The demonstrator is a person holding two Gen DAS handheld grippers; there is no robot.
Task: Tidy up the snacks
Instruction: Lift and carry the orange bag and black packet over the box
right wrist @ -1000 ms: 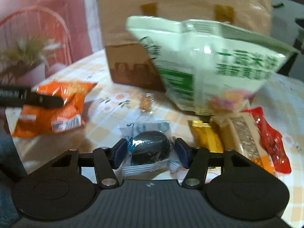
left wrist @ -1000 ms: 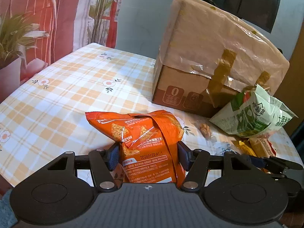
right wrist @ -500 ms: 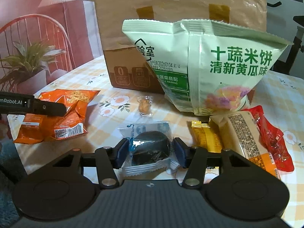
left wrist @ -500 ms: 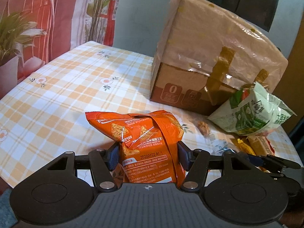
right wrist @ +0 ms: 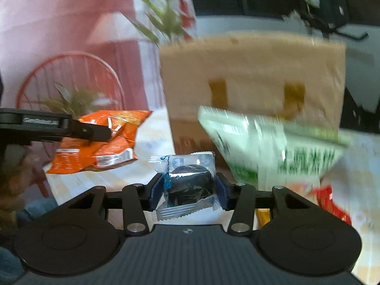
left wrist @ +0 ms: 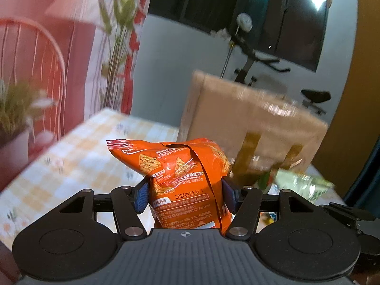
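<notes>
My left gripper is shut on an orange chip bag, held upright above the checked tablecloth. The right wrist view shows the same orange bag at the left, hanging in the air. My right gripper has a clear-wrapped dark round cookie between its blue pads. Its jaws are closing and pressing on the packet, which is off the table. Behind both stands a tall taped cardboard box, with a pale green snack bag leaning at its foot.
A red packet and a gold bar wrapper lie on the table right of my right gripper. A potted plant and a red wire chair stand off the table's left side. An exercise bike is behind the box.
Both grippers have risen with their snacks, which now hang above the table. Both views tilted up, showing more of the room and the box top. The right jaws squeezed tighter on the cookie packet.
</notes>
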